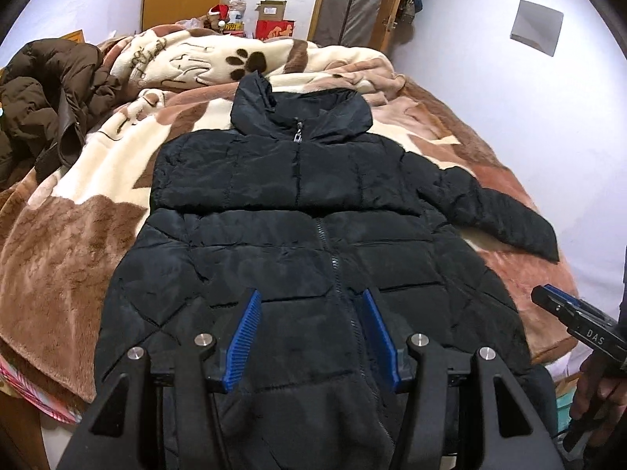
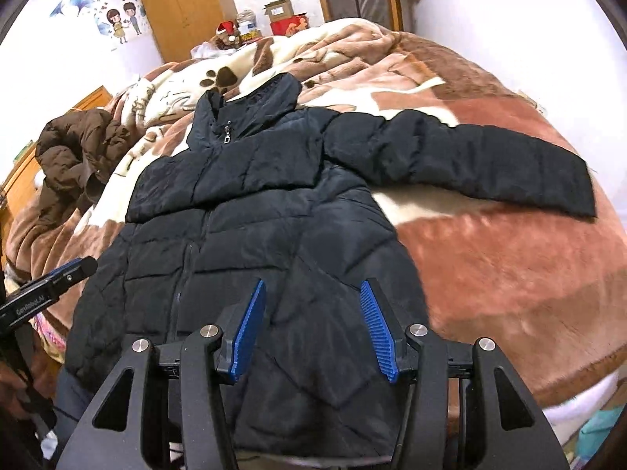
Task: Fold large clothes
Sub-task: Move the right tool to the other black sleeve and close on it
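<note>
black puffer jacket (image 1: pixel 313 243) flat on blanket (image 1: pixel 78 235); left tool (image 1: pixel 309 297), right tool (image 2: pixel 313 288) half-open, empty.

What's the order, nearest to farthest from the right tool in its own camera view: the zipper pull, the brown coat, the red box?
From the right tool, which hangs open over the black jacket's hem:
1. Zipper pull, at the jacket's collar, up the middle.
2. Brown coat, heaped on the blanket to the left.
3. Red box, beyond the bed's far end.
</note>
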`<move>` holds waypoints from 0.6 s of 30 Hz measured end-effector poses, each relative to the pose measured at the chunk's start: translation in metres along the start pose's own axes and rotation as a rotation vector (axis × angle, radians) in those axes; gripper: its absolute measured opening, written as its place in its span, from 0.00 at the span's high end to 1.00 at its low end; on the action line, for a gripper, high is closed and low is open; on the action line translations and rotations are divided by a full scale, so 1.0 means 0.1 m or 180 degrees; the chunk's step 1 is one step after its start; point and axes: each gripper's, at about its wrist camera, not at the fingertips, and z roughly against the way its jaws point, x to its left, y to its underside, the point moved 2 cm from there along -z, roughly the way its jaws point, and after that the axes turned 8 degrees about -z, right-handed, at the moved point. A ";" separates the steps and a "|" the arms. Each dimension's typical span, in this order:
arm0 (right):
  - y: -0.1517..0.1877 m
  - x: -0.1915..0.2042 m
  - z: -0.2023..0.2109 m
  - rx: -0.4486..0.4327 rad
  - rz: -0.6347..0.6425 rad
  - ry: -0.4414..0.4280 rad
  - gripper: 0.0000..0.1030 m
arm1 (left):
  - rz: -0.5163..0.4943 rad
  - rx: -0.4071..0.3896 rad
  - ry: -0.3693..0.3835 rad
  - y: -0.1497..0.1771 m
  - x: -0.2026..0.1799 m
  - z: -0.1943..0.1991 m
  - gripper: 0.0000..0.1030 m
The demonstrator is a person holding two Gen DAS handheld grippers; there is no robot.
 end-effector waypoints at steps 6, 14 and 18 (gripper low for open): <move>-0.04 -0.33 0.15 -0.0124 -0.0273 0.0081 0.50 | 0.0037 -0.0038 -0.0022 -0.03 -0.04 0.11 0.46; -0.21 -0.76 0.13 -0.0224 -0.0582 0.0193 0.50 | 0.0021 -0.0014 -0.0119 -0.14 -0.04 0.05 0.45; -0.33 -1.02 0.05 -0.0268 -0.0751 0.0261 0.45 | 0.0016 0.0030 -0.0143 -0.27 -0.04 -0.10 0.45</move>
